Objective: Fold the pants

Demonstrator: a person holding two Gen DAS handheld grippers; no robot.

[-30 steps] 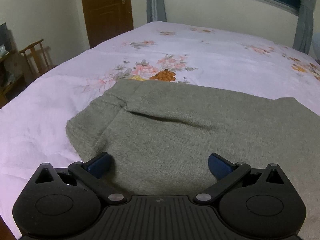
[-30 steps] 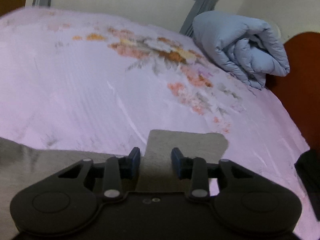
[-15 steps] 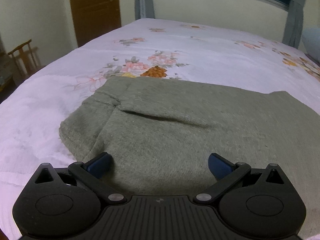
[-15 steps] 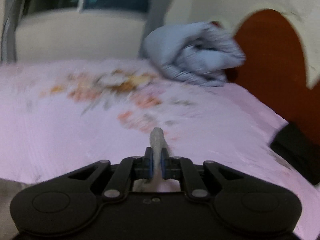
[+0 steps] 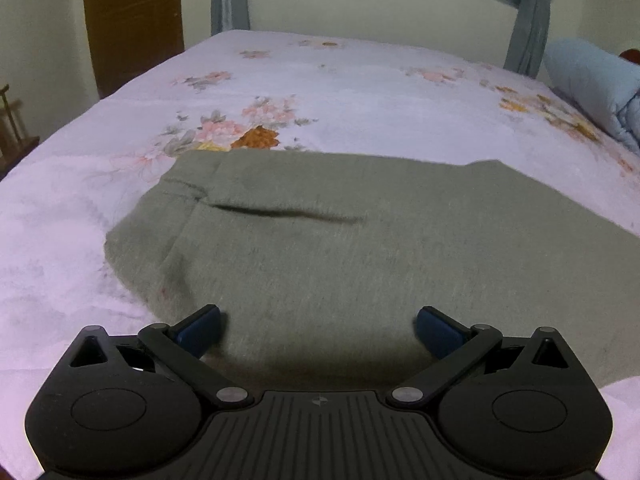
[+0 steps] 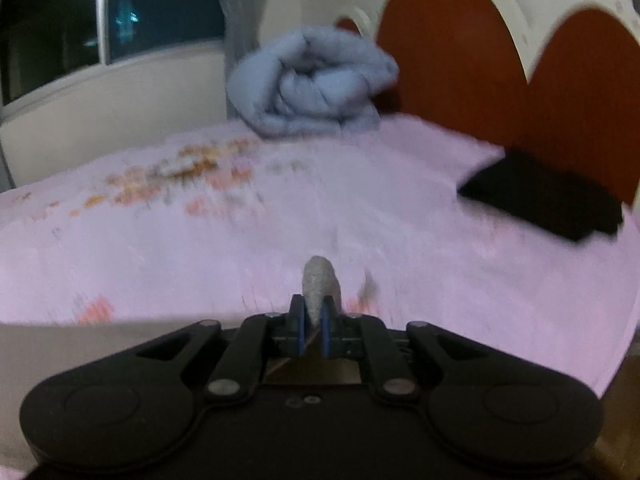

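The grey-green pants [image 5: 340, 248] lie flat on the pink floral bed [image 5: 340, 80], waist end toward the left, with a dark crease across the middle. My left gripper [image 5: 318, 330] is open, low over the near edge of the pants, holding nothing. My right gripper [image 6: 312, 330] is shut on a pinched bit of the pants' fabric [image 6: 318, 280], which sticks up between the jaws. More of the pants [image 6: 80, 340] shows at the lower left of the right wrist view.
A rolled blue duvet [image 6: 312, 84] lies by the red-brown headboard [image 6: 460, 72]; it also shows in the left wrist view [image 5: 592, 80]. A black folded item [image 6: 548, 200] lies on the bed at right. A wooden door [image 5: 132, 20] and a chair [image 5: 12, 120] stand left.
My right gripper closed on the pants' end and lifted, its view swinging toward the headboard. My left gripper stayed open and shifted slightly over the pants.
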